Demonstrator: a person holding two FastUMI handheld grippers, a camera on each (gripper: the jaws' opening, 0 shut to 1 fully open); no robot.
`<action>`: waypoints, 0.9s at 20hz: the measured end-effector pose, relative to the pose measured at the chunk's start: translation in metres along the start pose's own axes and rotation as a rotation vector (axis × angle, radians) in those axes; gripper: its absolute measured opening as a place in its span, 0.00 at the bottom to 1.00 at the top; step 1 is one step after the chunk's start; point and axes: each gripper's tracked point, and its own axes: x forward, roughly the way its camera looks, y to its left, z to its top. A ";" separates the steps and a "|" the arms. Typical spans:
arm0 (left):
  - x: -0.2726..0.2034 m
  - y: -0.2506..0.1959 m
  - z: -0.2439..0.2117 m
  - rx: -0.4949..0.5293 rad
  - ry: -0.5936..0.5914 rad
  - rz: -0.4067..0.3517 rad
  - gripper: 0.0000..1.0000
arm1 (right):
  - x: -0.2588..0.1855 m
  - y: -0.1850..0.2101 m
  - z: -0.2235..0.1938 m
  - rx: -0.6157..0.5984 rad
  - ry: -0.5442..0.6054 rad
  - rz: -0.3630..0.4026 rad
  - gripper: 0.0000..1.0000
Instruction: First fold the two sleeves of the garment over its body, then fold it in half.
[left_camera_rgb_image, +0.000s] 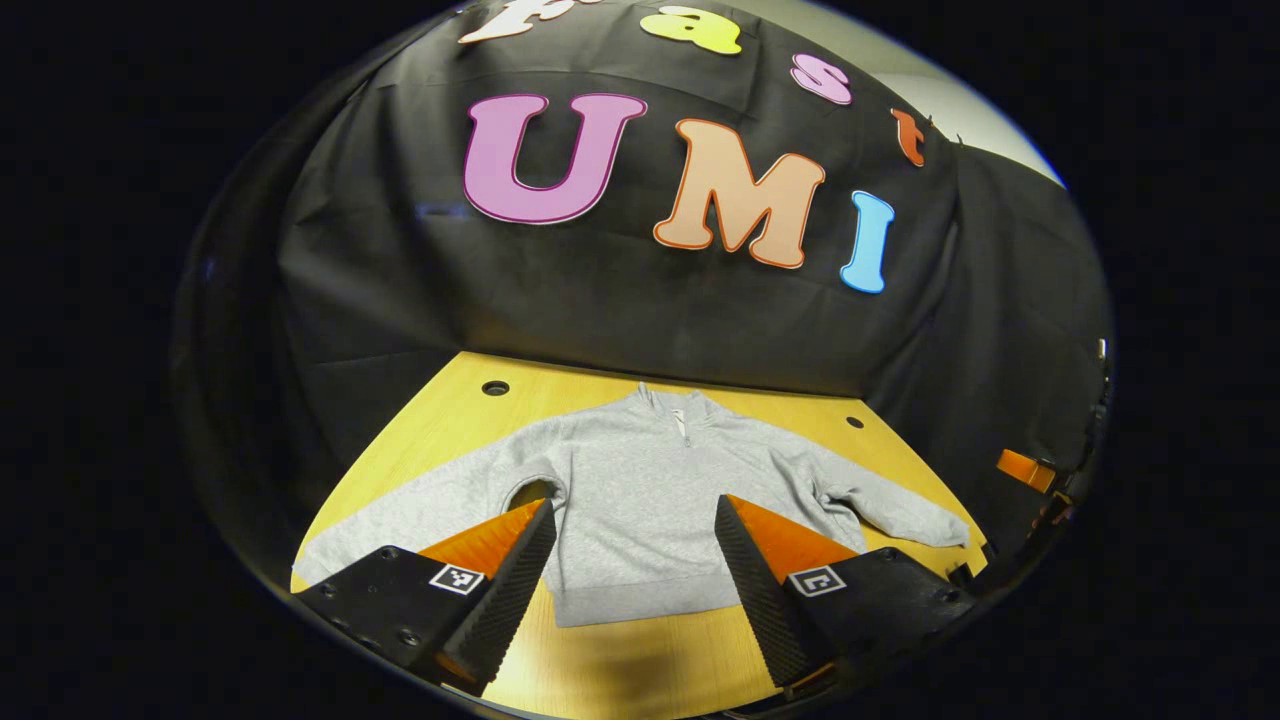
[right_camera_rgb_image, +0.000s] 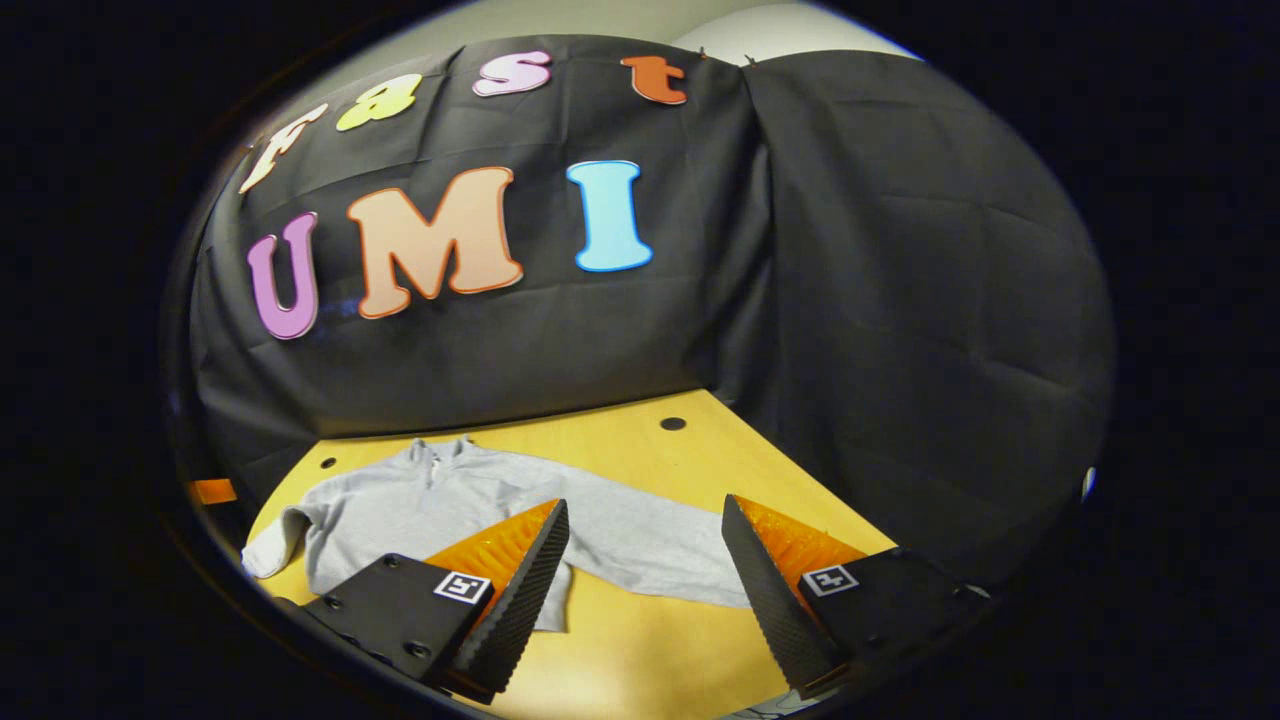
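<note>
Lying flat on the wooden table at lower centre of the left gripper view, the grey sweatshirt has both sleeves spread; the left gripper hangs above it, fingers apart. Right gripper view: sweatshirt at lower left, right gripper spread wide, holding nothing.

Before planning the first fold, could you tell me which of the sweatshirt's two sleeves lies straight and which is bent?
The sleeve reaching toward the right gripper lies straight. The other sleeve is crumpled and bent near its cuff.
</note>
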 end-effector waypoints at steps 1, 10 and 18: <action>0.002 0.000 -0.001 0.002 0.003 -0.003 0.94 | 0.006 -0.014 -0.004 0.003 0.007 -0.020 0.93; 0.010 -0.015 -0.002 0.037 0.027 -0.020 0.94 | 0.051 -0.135 -0.063 0.061 0.138 -0.157 0.97; 0.010 -0.028 -0.002 0.064 0.035 -0.017 0.94 | 0.088 -0.188 -0.143 0.114 0.314 -0.224 0.97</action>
